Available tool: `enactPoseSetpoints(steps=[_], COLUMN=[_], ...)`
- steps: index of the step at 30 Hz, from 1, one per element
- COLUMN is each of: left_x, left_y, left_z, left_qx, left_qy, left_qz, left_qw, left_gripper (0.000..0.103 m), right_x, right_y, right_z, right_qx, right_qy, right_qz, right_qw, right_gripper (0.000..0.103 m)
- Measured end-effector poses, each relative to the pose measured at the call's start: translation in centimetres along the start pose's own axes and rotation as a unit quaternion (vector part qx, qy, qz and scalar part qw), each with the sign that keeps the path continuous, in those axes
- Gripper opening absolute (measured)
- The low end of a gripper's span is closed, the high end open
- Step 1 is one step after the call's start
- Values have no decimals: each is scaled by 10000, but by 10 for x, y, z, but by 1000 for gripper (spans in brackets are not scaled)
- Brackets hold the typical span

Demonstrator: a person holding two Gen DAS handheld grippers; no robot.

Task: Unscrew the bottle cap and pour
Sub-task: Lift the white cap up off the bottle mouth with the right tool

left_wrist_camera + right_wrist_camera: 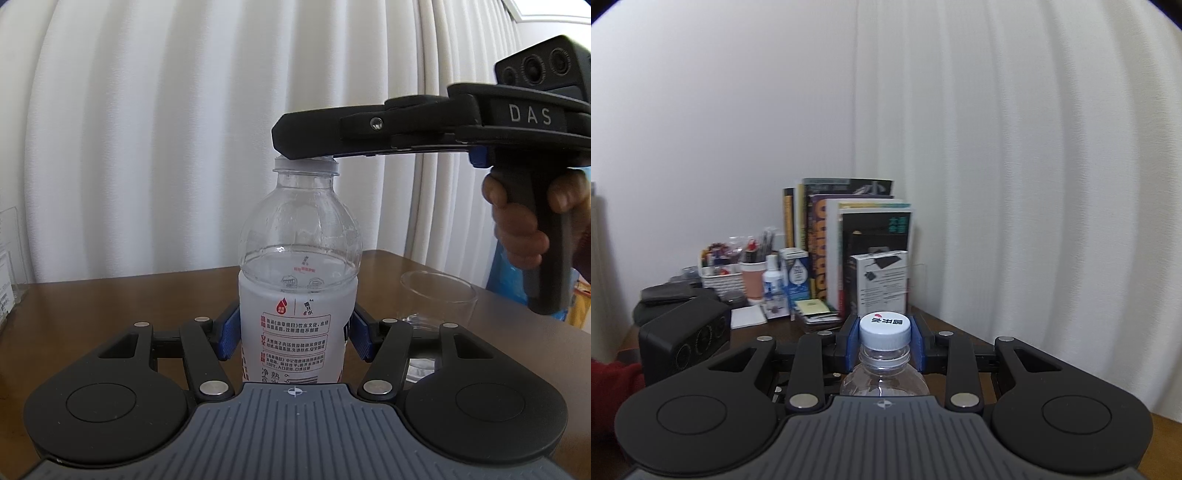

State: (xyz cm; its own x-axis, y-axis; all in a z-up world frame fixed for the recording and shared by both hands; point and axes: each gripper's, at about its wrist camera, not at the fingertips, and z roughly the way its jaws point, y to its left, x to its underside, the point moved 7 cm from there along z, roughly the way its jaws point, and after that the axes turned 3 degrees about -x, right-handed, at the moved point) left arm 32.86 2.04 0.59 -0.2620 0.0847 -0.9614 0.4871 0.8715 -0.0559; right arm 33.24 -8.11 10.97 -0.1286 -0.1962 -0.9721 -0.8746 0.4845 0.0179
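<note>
The left gripper [294,334] jaws are clamping the bottle [297,280] body upright on the table [110,306]; the right gripper [885,345] jaws are gripping its cap [885,331].

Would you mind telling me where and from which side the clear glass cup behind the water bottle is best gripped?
Grip the clear glass cup across its side wall, below the open rim, coming in level from its free right side. It stands upright on the brown wooden table, so a level grip suits it; the clear plastic water bottle crowds its left.
</note>
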Motion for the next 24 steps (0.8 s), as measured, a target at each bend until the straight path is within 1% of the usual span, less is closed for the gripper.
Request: enactPoseSetpoints(steps=[2, 8, 18, 24], left_x=[0, 0, -2, -1], left_y=[0, -3, -6, -8], left_z=[-1, -2, -4, -4], left_qx=[4, 13, 10, 16], left_qy=[-3, -7, -5, -2], left_qz=[5, 22, 41, 49], left_qw=[10000, 10000, 10000, 10000], left_gripper=[59, 59, 59, 59], right_x=[0, -2, -5, -2], right_y=[-3, -10, -10, -16], right_z=[-1, -5, -3, -1], right_qx=[-159, -411, -331, -488], right_qy=[-29, -204, -104, -130], right_qz=[-16, 112, 63, 322], right_qw=[9999, 9989, 9994, 9982], right_gripper=[32, 32, 32, 32])
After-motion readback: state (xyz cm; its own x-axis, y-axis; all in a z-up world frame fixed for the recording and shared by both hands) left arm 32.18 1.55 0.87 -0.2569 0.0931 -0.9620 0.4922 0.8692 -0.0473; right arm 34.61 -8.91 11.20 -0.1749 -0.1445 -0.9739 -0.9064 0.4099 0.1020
